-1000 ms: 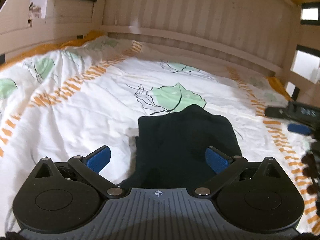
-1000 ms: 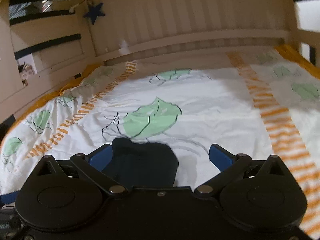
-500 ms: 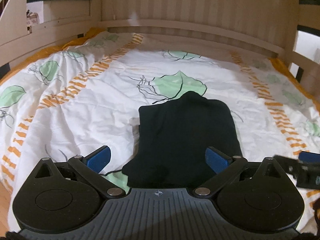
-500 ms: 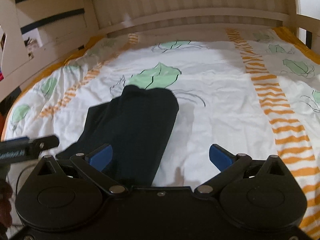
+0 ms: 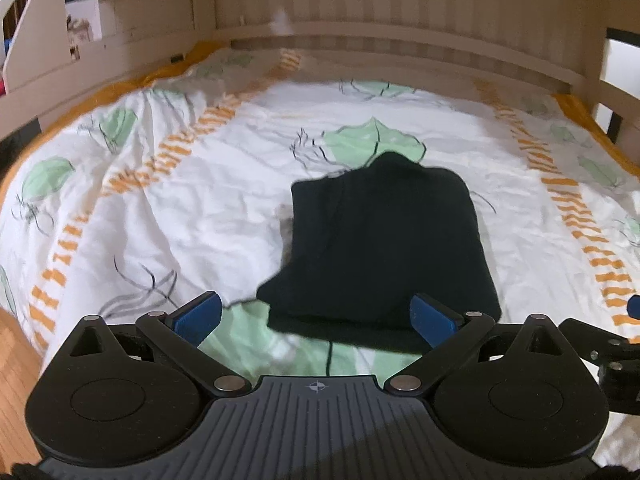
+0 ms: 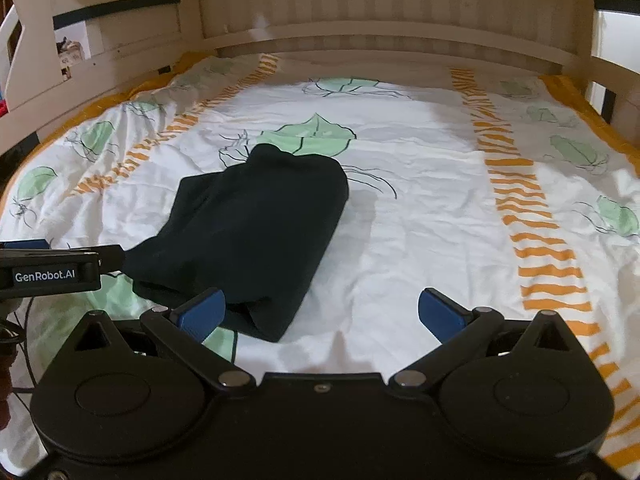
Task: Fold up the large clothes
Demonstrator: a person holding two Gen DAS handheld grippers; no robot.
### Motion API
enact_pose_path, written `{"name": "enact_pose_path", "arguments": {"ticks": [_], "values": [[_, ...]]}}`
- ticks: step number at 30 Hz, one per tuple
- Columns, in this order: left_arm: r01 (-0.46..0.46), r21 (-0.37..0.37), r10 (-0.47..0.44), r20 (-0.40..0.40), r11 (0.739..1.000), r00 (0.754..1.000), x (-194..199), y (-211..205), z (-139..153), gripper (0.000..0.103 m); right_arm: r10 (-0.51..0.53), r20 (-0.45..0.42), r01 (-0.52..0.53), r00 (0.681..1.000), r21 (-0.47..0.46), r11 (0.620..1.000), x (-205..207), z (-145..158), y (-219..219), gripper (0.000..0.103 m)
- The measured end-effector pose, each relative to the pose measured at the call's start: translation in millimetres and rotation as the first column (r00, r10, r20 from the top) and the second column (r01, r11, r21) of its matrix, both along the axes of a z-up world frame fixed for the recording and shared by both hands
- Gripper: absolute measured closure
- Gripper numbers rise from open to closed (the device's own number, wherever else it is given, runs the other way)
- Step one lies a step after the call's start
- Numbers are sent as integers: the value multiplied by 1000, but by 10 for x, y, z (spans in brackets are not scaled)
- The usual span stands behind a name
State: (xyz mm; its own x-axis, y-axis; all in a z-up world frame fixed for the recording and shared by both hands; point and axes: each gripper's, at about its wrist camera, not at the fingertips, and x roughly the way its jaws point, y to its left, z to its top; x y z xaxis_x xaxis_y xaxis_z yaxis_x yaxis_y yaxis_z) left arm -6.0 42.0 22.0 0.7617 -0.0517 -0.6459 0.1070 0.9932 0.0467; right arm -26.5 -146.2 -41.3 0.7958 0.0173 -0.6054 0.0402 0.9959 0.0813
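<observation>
Bed's leaf-print duvet (image 6: 420, 208) has the dark folded garment (image 5: 384, 240) lying lengthwise away from me, dead ahead of my left tongs (image 5: 316, 314), off left of my right tongs (image 6: 322, 312), both spread apart, empty.

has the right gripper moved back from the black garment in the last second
Yes. The right gripper has pulled back: the folded black garment now lies farther ahead, wholly visible against the leaf-print bedsheet.

I see a pale wooden slatted headboard (image 6: 380, 4), side rails (image 5: 100, 60), a white leaf-and-orange-stripe printed quilt (image 6: 420, 220), and orange wooden floor (image 5: 16, 360) at lower left.
</observation>
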Motion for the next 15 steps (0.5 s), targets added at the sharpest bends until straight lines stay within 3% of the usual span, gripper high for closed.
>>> {"name": "enact_pose_path", "arguments": {"ticks": [15], "values": [[1,-1,-2,-67,1000,998,-89,-4,-59,1,12,-72,-6,997,87,996,-80,-76,-69,1]]}}
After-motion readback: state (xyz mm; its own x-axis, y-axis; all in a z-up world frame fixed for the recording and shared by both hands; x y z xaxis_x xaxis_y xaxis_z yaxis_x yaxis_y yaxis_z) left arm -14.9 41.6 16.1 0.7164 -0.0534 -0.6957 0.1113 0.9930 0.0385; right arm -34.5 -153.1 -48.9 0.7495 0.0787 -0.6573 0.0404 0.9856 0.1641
